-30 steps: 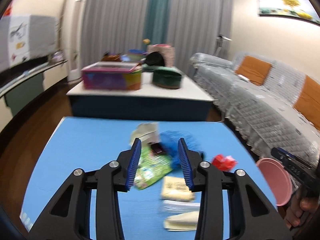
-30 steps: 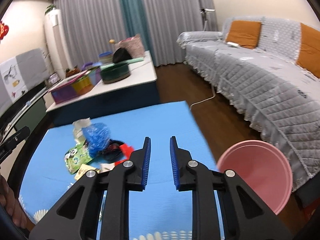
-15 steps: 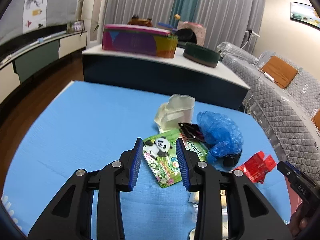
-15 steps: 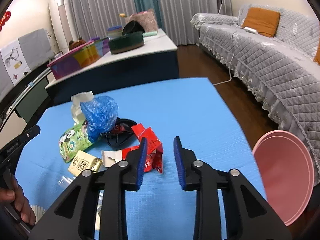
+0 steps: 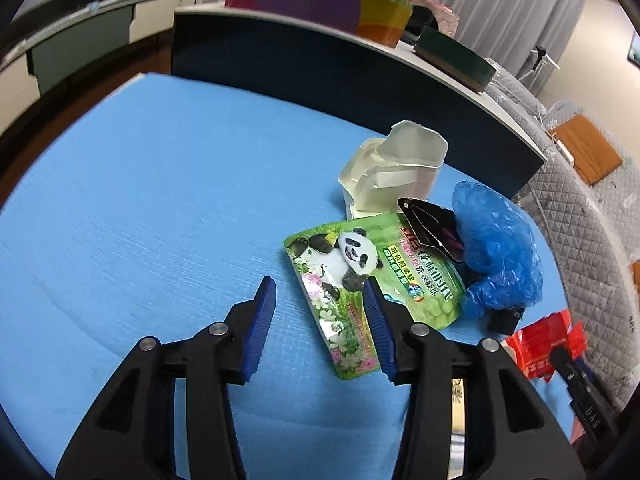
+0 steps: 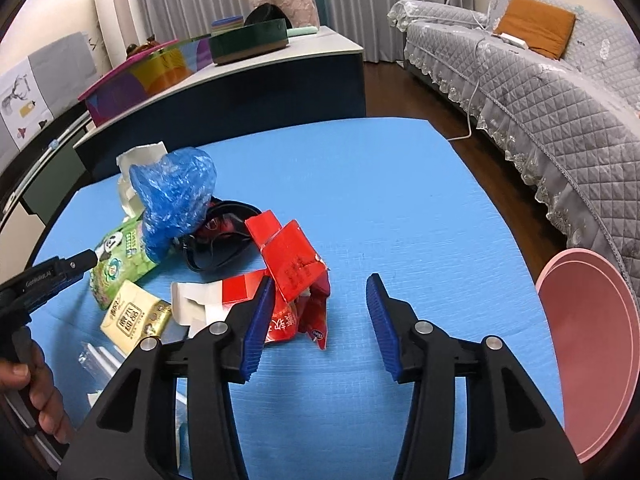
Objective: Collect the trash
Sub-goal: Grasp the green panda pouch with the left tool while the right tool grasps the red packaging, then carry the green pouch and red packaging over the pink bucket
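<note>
Two grippers over a blue mat [image 5: 140,184]. Left gripper [image 5: 320,304] pointing down at the litter, jaws opening, blue pads apart; lower edge of the green panda pouch [image 5: 372,276] seen in the gap and partly hidden behind the right-hand pad, not pressed by either. Right gripper [image 6: 320,312] also angled down, jaws opening, nothing clamped; crumpled red wrapper [image 6: 296,280] just ahead of its left-hand pad, bare mat across the rest of the gap.

Trash heaped in one loose pile toward the mat's middle:
- one green panda pouch, lying flat
- one crumpled blue plastic bag [image 6: 176,196], resting on the pouch's far corner
- one torn cream paper carton [image 5: 396,168], behind the pouch, standing open
- one black wrapper [image 6: 216,240], under and beside the blue bag
- one red wrapper, with a flattened red-and-white box [image 6: 208,300] just beside it
- one small yellow packet [image 6: 134,316] near the pouch's near end
- clear plastic [image 6: 100,356] at the near edge, count unclear

Around: one pink round bin [image 6: 588,360] off the mat's right edge, well apart from the pile. One low white-topped table [image 6: 280,48] beyond the mat carrying a colourful box [image 6: 136,80] and a dark green round tin [image 6: 250,42]. One grey quilted sofa [image 6: 540,92] with an orange cushion [image 6: 536,26]. A hand [image 6: 36,396] at the lower left of the right wrist view, on the left tool's handle.
</note>
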The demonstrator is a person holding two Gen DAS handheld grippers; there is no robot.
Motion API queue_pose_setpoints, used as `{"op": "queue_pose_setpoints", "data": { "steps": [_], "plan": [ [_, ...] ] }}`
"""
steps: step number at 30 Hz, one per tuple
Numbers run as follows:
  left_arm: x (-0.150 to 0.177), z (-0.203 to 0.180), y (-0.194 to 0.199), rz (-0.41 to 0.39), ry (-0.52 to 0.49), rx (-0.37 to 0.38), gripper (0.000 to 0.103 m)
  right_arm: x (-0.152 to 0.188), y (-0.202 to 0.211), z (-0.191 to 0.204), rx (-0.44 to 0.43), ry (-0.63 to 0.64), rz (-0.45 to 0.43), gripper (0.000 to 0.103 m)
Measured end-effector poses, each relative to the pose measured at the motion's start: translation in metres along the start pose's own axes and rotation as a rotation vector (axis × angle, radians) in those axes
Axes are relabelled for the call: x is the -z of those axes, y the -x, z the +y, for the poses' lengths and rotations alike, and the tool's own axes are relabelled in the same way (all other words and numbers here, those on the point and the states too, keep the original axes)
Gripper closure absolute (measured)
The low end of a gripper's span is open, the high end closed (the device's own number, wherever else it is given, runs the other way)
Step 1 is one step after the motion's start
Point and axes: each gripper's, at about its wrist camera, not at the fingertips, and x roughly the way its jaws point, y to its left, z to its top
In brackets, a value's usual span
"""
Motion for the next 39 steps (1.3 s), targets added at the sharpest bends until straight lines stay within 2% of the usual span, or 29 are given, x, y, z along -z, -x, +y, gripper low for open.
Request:
{"op": "queue_pose_setpoints", "data": {
  "steps": [5, 7, 9, 12, 22, 30, 39],
  "plan": [
    [0.003, -0.003, -0.008, 0.034, 0.014, 0.04, 0.058, 0.0, -0.003, 0.001, 0.0, 0.014, 0.005, 0.057],
    [0.004, -0.005, -0.007, 0.034, 0.008, 0.044, 0.058, 0.0, -0.004, 0.002, -0.001, 0.02, 0.006, 0.067],
    [0.004, -0.007, -0.003, 0.024, 0.002, 0.044, 0.07, 0.0, -0.004, 0.003, -0.002, 0.026, 0.008, 0.076],
    [0.001, -0.009, 0.0, 0.017, -0.008, 0.055, 0.082, -0.001, -0.001, 0.006, -0.012, 0.038, 0.001, 0.078],
    [-0.004, -0.029, 0.045, -0.108, -0.106, 0.099, 0.099, -0.003, 0.027, 0.011, -0.012, 0.061, -0.057, 0.08],
    [0.0, -0.053, 0.09, -0.224, -0.231, 0.112, 0.103, -0.001, 0.059, 0.012, 0.007, 0.067, -0.111, 0.081],
    [0.011, -0.062, 0.126, -0.288, -0.272, 0.102, 0.103, 0.005, 0.093, 0.006, 0.038, 0.075, -0.165, 0.081]
  ]
}}
